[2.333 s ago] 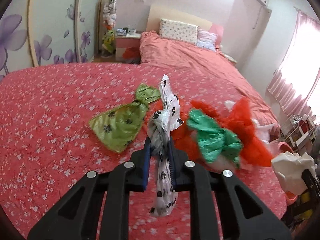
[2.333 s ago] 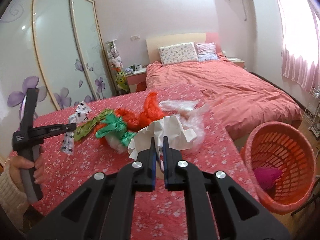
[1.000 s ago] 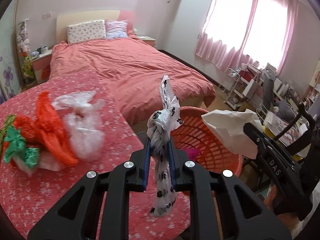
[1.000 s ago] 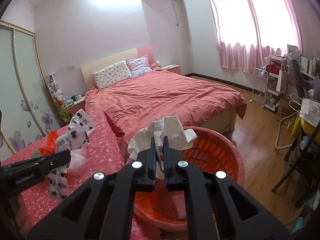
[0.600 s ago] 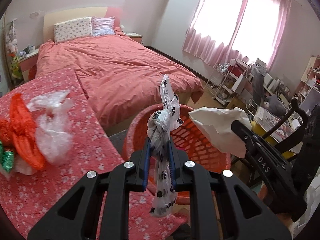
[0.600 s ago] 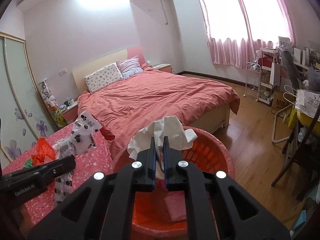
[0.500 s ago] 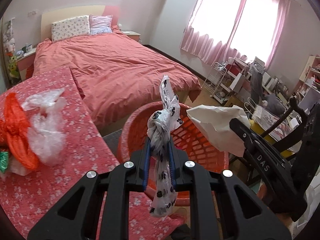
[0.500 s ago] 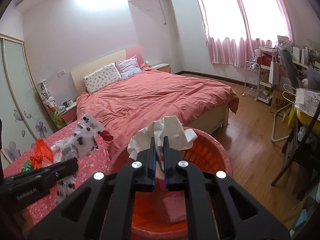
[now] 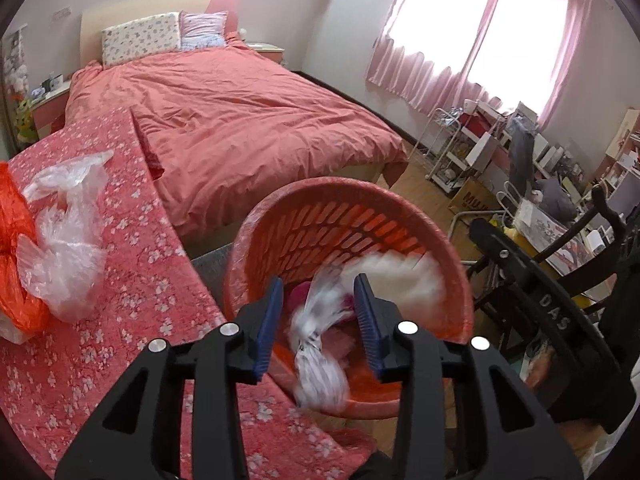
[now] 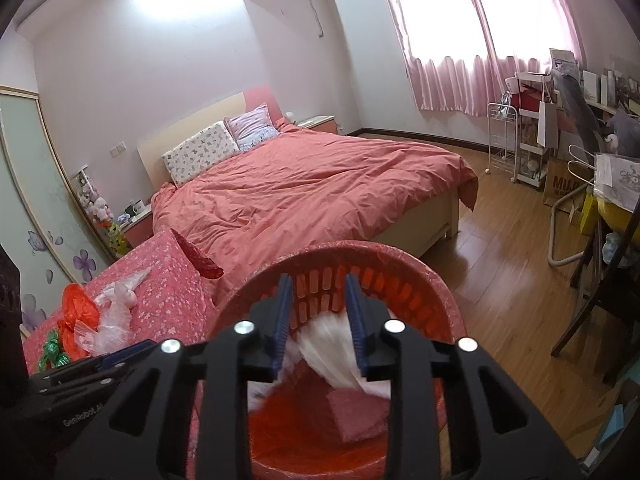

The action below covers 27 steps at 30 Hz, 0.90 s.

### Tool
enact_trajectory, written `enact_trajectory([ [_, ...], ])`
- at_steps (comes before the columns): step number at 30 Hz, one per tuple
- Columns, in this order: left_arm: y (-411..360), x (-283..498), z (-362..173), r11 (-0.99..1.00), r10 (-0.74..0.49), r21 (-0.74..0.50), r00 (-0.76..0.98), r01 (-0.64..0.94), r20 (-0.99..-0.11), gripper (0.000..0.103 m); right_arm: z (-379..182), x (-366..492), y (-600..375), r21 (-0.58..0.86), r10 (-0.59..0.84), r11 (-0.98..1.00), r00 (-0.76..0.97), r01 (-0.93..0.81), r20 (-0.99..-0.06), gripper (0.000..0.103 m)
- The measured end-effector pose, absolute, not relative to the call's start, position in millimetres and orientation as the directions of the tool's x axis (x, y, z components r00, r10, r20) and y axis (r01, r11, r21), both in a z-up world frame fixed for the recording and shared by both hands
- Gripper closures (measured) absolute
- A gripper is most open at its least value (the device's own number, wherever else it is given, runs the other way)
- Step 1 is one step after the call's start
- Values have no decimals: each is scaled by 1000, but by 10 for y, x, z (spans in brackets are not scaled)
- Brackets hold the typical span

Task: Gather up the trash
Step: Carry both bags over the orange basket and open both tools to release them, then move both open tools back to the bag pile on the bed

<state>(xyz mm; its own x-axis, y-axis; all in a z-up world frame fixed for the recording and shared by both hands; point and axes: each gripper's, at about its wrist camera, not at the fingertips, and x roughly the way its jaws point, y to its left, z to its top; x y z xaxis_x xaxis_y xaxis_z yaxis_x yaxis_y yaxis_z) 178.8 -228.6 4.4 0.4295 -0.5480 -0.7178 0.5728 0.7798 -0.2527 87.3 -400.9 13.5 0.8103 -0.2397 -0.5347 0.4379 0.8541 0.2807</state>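
I was opening both jaws over the basket [image 9: 348,216]; the spotted bag [image 9: 320,344] and white wad [image 10: 336,344] dropped free. Clear bag [image 9: 66,240] and orange bag [image 9: 12,248] remained on the counter [image 9: 132,280].

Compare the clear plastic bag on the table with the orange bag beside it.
The clear plastic bag is see-through and colourless, while the orange bag is bright and hides what is behind it. The clear bag shows whole in the left wrist view; the orange bag is cut off by the frame edge there. The clear bag lies nearer the red basket; the orange bag lies farther from it. Both are crumpled and rest on the flowered cloth.
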Motion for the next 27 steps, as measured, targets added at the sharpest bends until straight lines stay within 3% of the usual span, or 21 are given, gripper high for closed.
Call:
enact_trajectory([
  [11, -1912, 1834, 21, 840, -475, -206, 494, 503, -728, 51, 170, 911, -3827, 229, -242, 880, 808, 416, -537, 66],
  [27, -493, 1932, 231, 938, -325, -142, 659, 316, -678, 51, 217, 1397, -2787, 144, -95, 967, 824, 209, -559, 59],
])
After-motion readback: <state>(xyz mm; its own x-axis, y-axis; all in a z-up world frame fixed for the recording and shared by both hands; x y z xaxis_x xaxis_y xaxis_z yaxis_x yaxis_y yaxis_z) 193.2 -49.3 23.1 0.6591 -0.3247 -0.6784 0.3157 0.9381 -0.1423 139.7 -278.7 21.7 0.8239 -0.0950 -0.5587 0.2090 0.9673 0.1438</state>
